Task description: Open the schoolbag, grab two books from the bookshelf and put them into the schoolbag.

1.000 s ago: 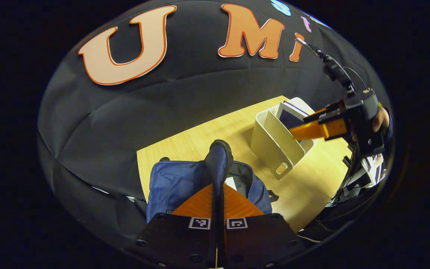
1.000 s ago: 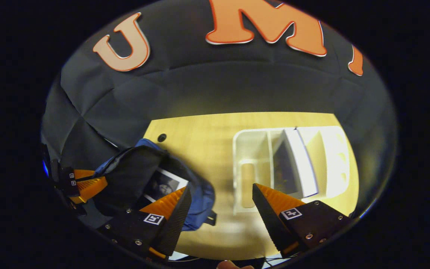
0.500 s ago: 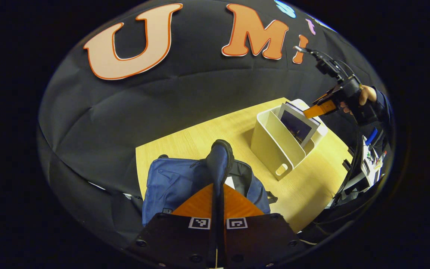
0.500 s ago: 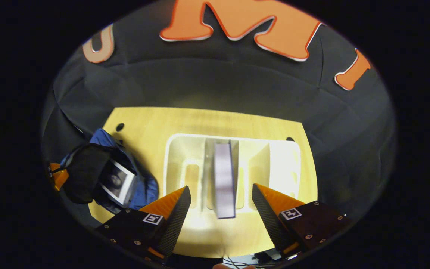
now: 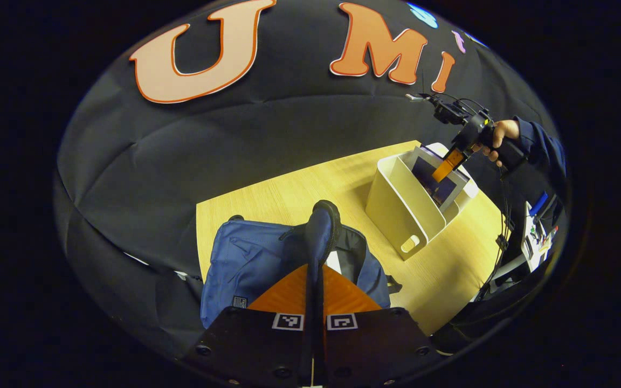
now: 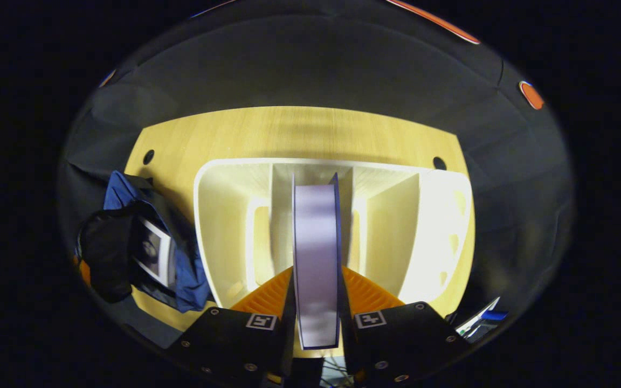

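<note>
The book (image 6: pixel 316 264) stands on edge in the middle compartment of the cream bookshelf (image 6: pixel 219 226), and my right gripper (image 6: pixel 316 302) has its two orange fingers pressed against the covers, one on each side, low on the near end. I judge this is the grab for the second book, since one book (image 6: pixel 151 253) already sits in the open mouth of the blue schoolbag (image 5: pixel 246 258). My left gripper (image 5: pixel 313 285) has its fingers together on the bag's dark padded rim (image 5: pixel 321 229), holding the opening up.

What worries me is the grip sitting near one end of the book: as I lift, the far end may sag and pivot between the pads, or catch on a divider and drag the light bookshelf along the wooden table (image 5: pixel 289 188). If the covers are slick, the book may slide out. On the bag side, if the rim slips from my left fingers the mouth will slump over the first book and block the drop.
</note>
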A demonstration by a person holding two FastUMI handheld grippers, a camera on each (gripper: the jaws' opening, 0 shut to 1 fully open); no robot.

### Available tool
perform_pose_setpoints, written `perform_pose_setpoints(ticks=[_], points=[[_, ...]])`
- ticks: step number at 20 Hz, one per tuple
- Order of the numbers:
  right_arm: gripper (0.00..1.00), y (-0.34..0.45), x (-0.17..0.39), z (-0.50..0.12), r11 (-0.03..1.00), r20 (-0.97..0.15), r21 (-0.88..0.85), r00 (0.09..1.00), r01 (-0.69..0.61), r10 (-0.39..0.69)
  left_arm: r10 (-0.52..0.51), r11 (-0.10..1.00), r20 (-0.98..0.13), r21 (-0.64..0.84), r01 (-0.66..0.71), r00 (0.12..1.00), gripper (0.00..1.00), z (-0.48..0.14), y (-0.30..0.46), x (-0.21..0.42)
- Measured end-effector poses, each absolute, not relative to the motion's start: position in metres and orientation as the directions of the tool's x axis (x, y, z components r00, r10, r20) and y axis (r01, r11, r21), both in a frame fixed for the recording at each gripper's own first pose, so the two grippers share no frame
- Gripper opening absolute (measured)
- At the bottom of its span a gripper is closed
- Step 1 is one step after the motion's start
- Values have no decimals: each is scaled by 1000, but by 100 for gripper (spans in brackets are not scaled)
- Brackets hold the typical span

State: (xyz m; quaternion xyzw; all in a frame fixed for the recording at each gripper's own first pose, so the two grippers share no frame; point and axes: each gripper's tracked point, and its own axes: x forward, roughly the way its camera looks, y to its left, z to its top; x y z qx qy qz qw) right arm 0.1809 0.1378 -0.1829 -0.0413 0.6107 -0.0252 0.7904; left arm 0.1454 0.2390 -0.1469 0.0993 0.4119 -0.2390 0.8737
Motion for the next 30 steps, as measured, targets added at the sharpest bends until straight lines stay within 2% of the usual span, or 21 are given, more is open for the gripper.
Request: perform_pose_setpoints(ticks=[1,2,4,10,15,21,30], points=[[41,138,180,-179,996,-964,-94,249,-1,-90,-335,867,-767,-24,499,547,2,-146,239,146],[32,137,178,-171,997,-965,-83,248,5,-82,-337,866,-767,-25,499,547,2,-147,239,145],[29,143,174,-149,999,-963,-34,267,10,-36,-337,867,-766,-26,497,547,2,-148,240,146],[28,144,154,-44,999,-904,36,427,6,30,-338,862,-763,-17,507,550,2,-146,241,147],[28,154,122,-8,991,-860,131,499,8,109,-338,862,-760,-14,506,555,2,-143,243,145],[28,217,90,-24,929,-796,369,508,-24,329,-335,870,-759,-21,493,558,2,-143,241,143],[27,322,73,-117,790,-698,611,436,-51,569,-337,896,-743,-63,440,578,2,-142,233,135]])
